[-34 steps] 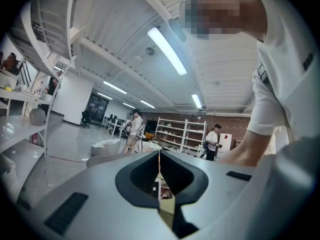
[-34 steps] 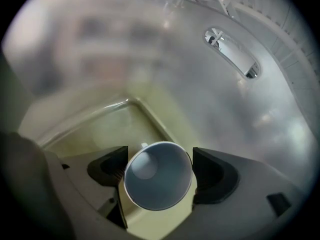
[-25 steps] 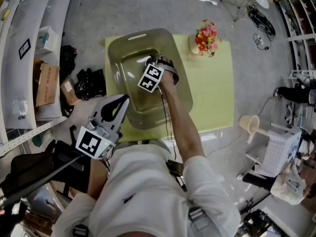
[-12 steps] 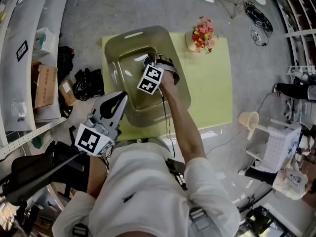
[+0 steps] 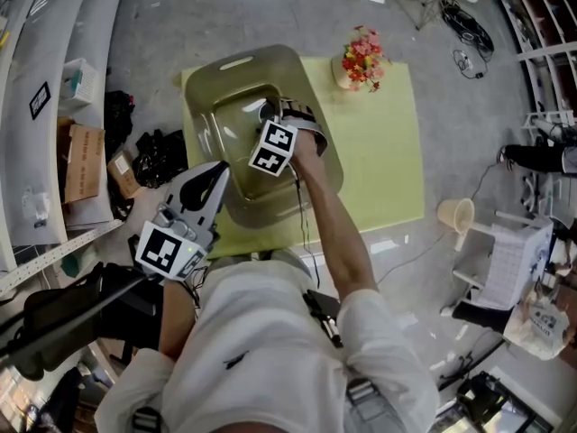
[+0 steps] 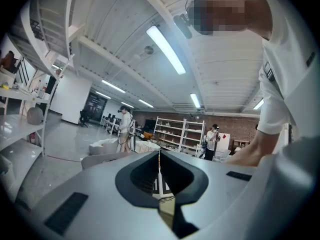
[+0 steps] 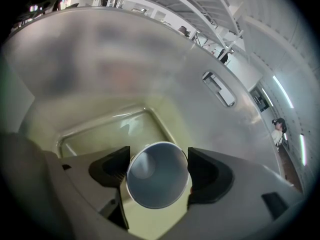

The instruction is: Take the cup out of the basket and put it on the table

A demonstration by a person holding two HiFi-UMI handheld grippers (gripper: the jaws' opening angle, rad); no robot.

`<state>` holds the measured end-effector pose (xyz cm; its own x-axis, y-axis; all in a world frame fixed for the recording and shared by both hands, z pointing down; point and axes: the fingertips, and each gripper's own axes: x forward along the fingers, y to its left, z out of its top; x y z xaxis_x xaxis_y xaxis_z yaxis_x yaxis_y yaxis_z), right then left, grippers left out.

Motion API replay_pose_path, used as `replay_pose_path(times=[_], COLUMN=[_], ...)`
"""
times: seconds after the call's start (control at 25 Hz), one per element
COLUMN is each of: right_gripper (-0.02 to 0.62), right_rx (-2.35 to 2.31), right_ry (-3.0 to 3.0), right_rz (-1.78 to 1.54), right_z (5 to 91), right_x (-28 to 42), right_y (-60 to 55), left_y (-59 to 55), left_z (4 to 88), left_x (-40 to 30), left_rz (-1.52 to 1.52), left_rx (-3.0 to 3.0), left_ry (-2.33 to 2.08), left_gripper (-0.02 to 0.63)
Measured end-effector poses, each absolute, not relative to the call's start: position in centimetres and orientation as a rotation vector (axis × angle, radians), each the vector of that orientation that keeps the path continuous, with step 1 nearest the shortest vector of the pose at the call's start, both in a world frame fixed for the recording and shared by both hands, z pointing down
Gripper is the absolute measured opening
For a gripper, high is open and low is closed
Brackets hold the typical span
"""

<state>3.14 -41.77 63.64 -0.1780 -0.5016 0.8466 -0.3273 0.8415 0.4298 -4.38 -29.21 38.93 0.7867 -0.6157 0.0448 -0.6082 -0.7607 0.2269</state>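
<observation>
A grey-blue cup [image 7: 158,183] lies with its open mouth towards the camera in the right gripper view, down inside the translucent olive basket [image 7: 125,59]. My right gripper [image 7: 157,170] is shut on the cup, a dark finger [image 7: 108,169] pressing each side. In the head view the basket [image 5: 306,79] stands on the yellow-green table [image 5: 383,170], and the right gripper [image 5: 270,115] reaches into it under its marker cube. My left gripper [image 5: 213,180] hovers at the table's near left corner, outside the basket. Its jaws [image 6: 159,184] are shut on nothing and point up at the ceiling.
A pot of flowers [image 5: 361,61] stands at the table's far edge, right of the basket. A beige cup [image 5: 455,215] sits on a stand off the table's right side. Cardboard boxes [image 5: 81,156] and black bags [image 5: 162,152] lie on the floor to the left.
Neither gripper has moved relative to the basket; only the head camera has drifted a little, shifting the whole scene slightly.
</observation>
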Motion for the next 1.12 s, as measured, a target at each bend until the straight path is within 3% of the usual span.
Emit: replay_pose_path(times=[1.12], right_gripper=[0.365], right_rx=[0.744], right_ry=[-1.818], right_rz=[-0.315], right_z=[56.3], right_x=[3.7], right_y=[-38.4], left_y=[-27.3], left_z=[38.5], left_x=[-2.7], left_rz=[-0.062], left_rx=[2.779], left_ry=[-0.891], left_gripper=[0.015])
